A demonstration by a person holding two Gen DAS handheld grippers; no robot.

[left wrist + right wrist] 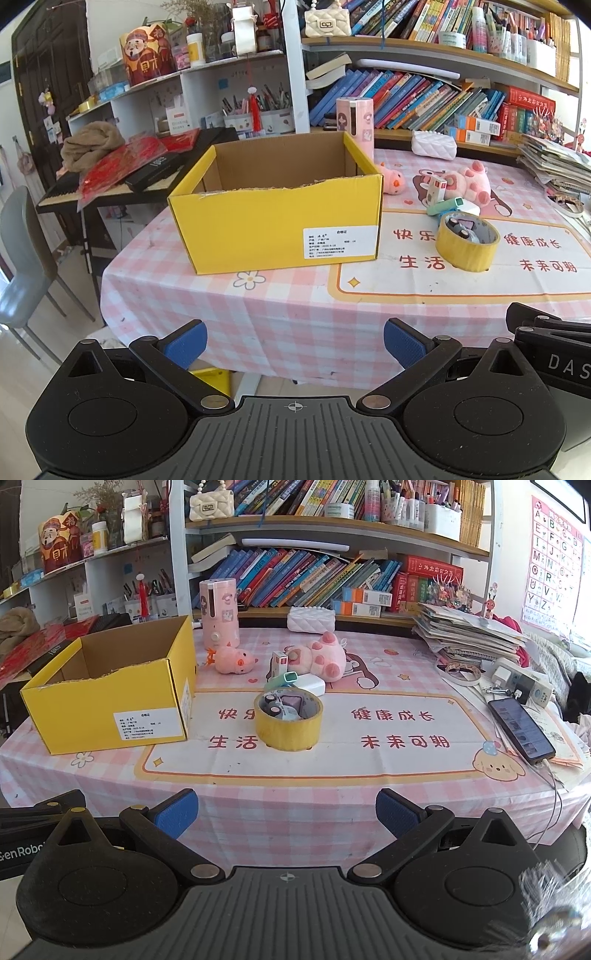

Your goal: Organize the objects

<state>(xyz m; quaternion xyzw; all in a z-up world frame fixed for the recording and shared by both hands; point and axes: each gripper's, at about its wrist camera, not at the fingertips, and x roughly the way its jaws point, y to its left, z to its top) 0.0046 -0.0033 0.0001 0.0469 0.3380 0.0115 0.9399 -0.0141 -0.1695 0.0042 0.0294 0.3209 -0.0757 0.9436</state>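
Two open grippers hover over the near edge of a cluttered table, holding nothing.

The left gripper (295, 343) and right gripper (287, 814) both have fingers spread wide. From the right wrist view, an open yellow box (107, 701) sits at ten o'clock, a yellow tape roll (288, 725) at twelve, and pink plush toys (321, 657) beyond it.

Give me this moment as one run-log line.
left gripper: open, empty | right gripper: open, empty | yellow box: looks empty | tape roll: on table, small items inside | toys: unsorted
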